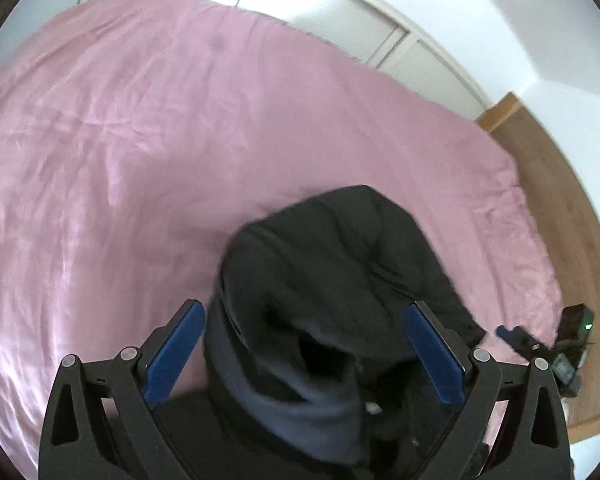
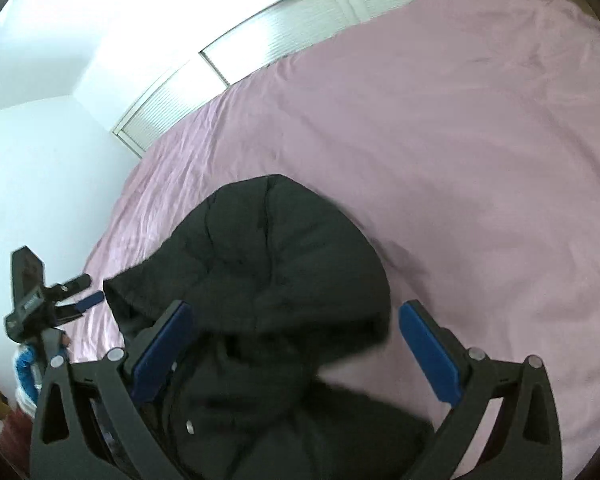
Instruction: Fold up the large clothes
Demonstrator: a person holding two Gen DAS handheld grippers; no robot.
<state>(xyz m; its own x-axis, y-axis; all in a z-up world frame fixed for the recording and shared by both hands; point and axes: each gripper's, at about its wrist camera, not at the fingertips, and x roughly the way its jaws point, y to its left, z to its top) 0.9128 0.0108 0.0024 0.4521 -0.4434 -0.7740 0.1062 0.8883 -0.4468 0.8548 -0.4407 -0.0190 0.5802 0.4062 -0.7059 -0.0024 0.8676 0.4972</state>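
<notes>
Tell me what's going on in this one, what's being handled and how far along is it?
A person holds a two-finger gripper in each hand over a black hooded jacket lying on a bed with a pink sheet. Both the left gripper and the right gripper are open, their fingers straddling the jacket near the hood, gripping nothing. The jacket looks bunched, with no neat fold visible. The images are motion-blurred.

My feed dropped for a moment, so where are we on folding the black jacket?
Done: the black jacket lies on the pink bedspread, hood toward the far side. In hand: nothing; the left gripper and right gripper are both open above its collar end. Left: no neat fold shows, so likely the whole folding, though the body is out of view.
</notes>
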